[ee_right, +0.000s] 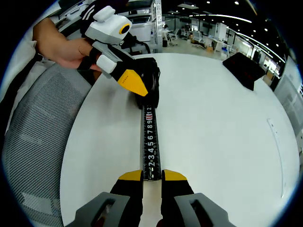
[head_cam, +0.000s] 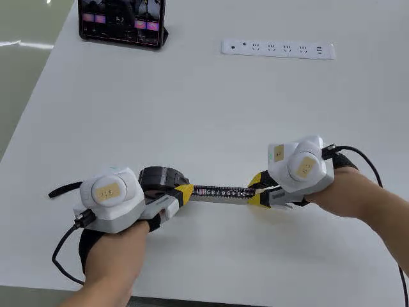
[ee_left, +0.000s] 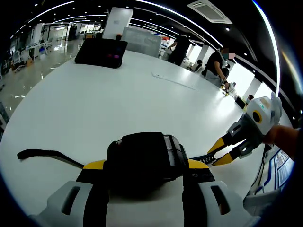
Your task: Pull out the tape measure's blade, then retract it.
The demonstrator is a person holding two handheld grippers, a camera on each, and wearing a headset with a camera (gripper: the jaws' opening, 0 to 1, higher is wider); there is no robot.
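A black tape measure (head_cam: 163, 178) (ee_left: 144, 158) (ee_right: 150, 78) rests on the white table (head_cam: 204, 96), clamped between the yellow-tipped jaws of my left gripper (head_cam: 177, 194) (ee_left: 147, 171). Its dark blade (head_cam: 222, 192) (ee_right: 150, 149) with white numbers runs a short way to the right. My right gripper (head_cam: 257, 190) (ee_right: 151, 177) is shut on the blade's end. In the left gripper view the right gripper (ee_left: 222, 152) shows at the right, pinching the blade. A black wrist strap (ee_left: 45, 154) trails left of the case.
A white power strip (head_cam: 278, 48) lies at the far right of the table, and a dark tablet on a stand (head_cam: 122, 20) at the far left. A grey mesh chair (ee_right: 38, 142) stands beside the table. People stand in the background (ee_left: 215, 64).
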